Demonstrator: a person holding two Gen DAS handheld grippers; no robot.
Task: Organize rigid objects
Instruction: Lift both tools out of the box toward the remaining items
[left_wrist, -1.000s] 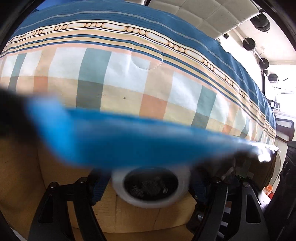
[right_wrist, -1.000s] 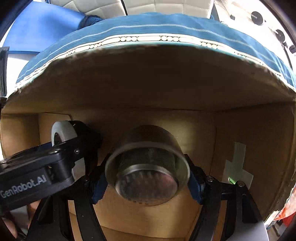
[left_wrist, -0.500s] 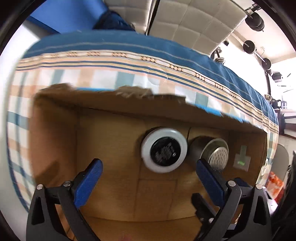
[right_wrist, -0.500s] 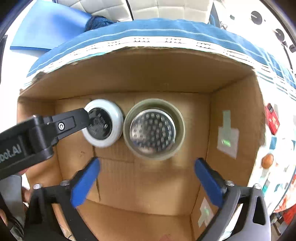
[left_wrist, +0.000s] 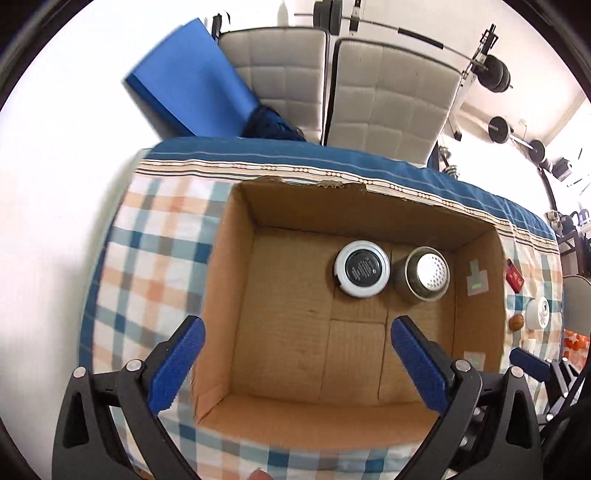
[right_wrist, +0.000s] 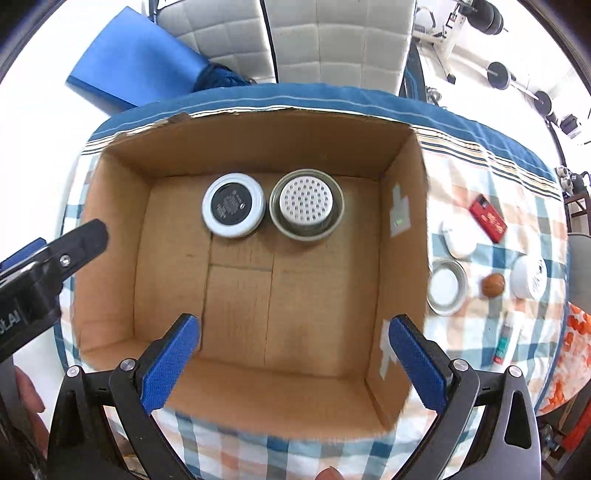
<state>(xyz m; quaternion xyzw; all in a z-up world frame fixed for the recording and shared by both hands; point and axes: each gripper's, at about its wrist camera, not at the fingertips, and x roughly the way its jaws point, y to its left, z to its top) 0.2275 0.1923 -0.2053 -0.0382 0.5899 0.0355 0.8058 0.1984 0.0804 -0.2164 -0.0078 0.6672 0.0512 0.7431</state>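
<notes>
An open cardboard box (right_wrist: 402, 229) (left_wrist: 229, 280) stands on the checked tablecloth. Inside it, at the far wall, a white-rimmed round tin with a black top (right_wrist: 233, 210) (left_wrist: 362, 268) sits beside a metal jar with a perforated lid (right_wrist: 306, 210) (left_wrist: 424, 274), the two almost touching. My left gripper (left_wrist: 295, 362) is open and empty above the box's near left part. My right gripper (right_wrist: 295, 358) is open and empty above the box's near edge. The left gripper's body (right_wrist: 48, 254) shows at the left of the right wrist view.
To the right of the box on the cloth lie a red card packet (right_wrist: 487, 217), a white lid (right_wrist: 460, 240), a metal ring lid (right_wrist: 447, 291), a brown nut (right_wrist: 493, 284), a white round tin (right_wrist: 528, 282) and a small tube (right_wrist: 506, 341). Padded chairs (right_wrist: 332, 40) and a blue mat (right_wrist: 136, 62) stand behind.
Both grippers have opened, let go of the tin and the jar in the box, and pulled back up and away. The left released the tin, the right the jar.
</notes>
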